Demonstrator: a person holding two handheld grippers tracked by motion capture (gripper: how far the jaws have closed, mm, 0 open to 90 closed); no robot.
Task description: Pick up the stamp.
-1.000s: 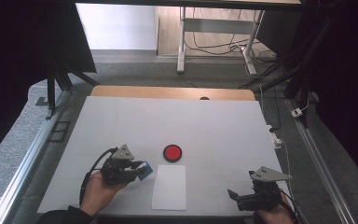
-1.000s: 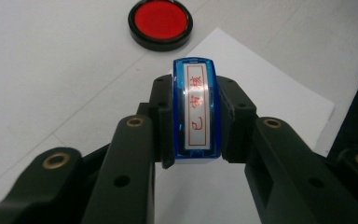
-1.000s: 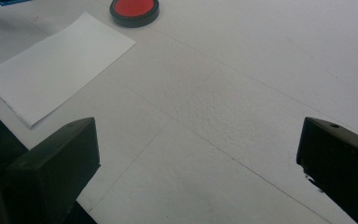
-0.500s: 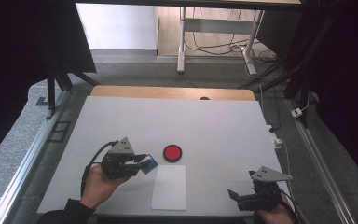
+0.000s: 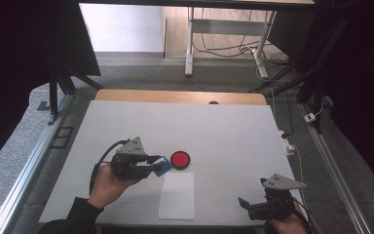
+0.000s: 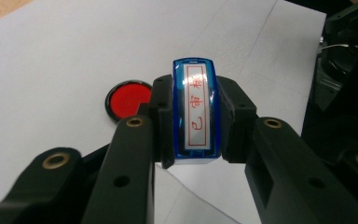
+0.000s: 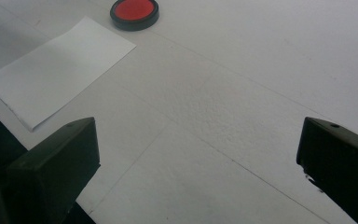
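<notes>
My left gripper (image 5: pixel 159 165) is shut on a blue stamp (image 6: pixel 196 109) whose white label carries red characters; the stamp (image 5: pixel 161 166) hangs just left of a round red ink pad (image 5: pixel 180 159). From the left gripper view, the ink pad (image 6: pixel 128 99) lies beyond the jaws to the left. A white sheet of paper (image 5: pixel 177 195) lies below the stamp and pad. My right gripper (image 5: pixel 246 204) rests at the table's near right edge, its jaws wide apart with nothing between them. In the right gripper view the paper (image 7: pixel 58 70) and ink pad (image 7: pixel 134 13) lie ahead.
The white table top (image 5: pixel 224 131) has a wooden strip (image 5: pixel 175 96) along its far edge. Metal rails (image 5: pixel 34 161) run along both sides. Desk legs and cables (image 5: pixel 233 44) stand on the floor beyond. Dark equipment (image 6: pixel 345 84) stands at the right in the left gripper view.
My left gripper has risen and moved a little toward the ink pad, carrying the blue stamp. The right gripper has stayed put.
</notes>
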